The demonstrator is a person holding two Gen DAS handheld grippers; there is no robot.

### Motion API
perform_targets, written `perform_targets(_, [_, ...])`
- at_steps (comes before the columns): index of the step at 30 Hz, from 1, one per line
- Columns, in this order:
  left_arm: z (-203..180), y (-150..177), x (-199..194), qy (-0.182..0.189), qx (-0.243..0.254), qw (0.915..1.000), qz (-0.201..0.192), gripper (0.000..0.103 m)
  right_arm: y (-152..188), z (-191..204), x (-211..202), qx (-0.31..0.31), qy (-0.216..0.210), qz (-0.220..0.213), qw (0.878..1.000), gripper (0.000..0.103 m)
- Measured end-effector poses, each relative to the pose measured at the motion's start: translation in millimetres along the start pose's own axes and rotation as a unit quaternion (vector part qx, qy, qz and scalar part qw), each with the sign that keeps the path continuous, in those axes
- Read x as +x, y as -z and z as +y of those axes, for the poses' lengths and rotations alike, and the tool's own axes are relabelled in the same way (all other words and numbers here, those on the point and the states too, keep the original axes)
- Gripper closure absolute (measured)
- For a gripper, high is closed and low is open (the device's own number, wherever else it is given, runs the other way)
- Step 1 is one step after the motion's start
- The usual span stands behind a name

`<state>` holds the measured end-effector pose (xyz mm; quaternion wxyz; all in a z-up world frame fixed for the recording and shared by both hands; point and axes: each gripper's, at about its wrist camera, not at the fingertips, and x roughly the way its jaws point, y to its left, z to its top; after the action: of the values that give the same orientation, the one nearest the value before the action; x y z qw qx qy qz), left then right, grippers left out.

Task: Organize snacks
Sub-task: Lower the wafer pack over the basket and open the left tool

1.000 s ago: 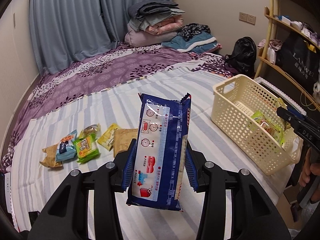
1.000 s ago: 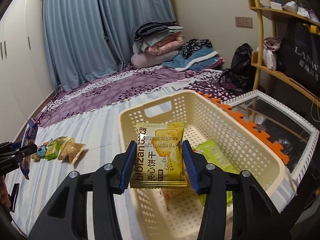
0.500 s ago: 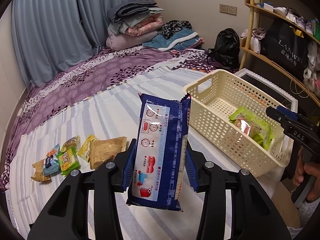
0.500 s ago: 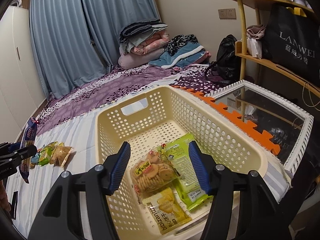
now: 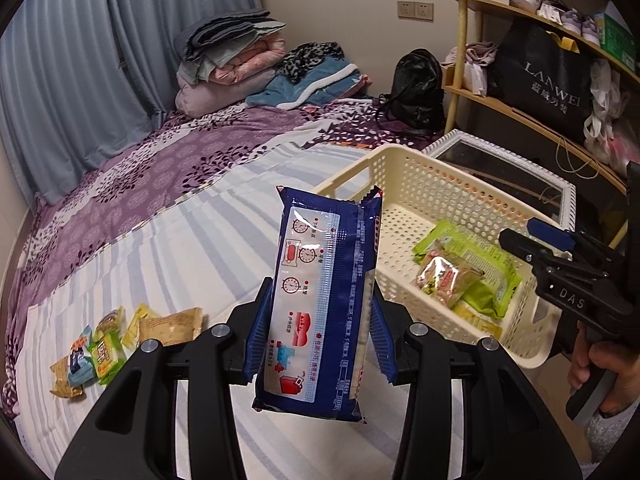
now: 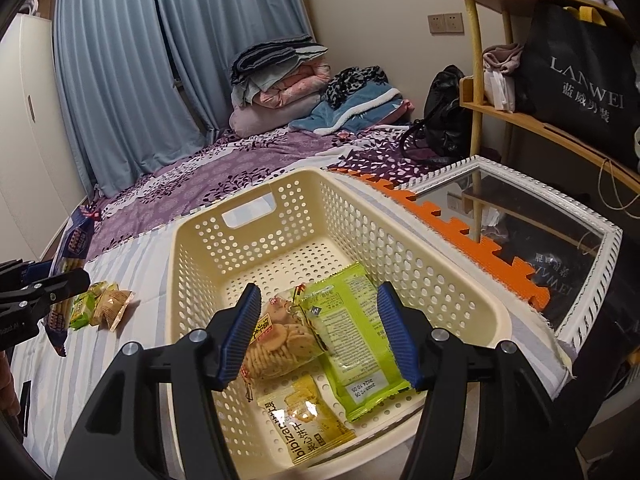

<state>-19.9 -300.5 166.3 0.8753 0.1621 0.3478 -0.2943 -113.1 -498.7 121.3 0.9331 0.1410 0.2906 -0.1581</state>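
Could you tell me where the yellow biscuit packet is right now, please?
In the right wrist view, the yellow biscuit packet lies in the basket at its near end, just in front of the clear cracker bag and beside the green packet.

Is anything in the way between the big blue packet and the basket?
Nothing visible blocks it. The blue packet, held in the left gripper, has open bed between it and the basket. The right gripper hovers open over the basket's near end.
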Motion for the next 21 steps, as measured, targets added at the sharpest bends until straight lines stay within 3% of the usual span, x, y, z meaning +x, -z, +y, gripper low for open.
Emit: perform_targets(21, [-81.1,-38.6,36.2,0.057,0.061,0.9965,-0.003,0.058,3.1,-31.6,-3.4,0.023,0.015,-0.002,1.000,0.042])
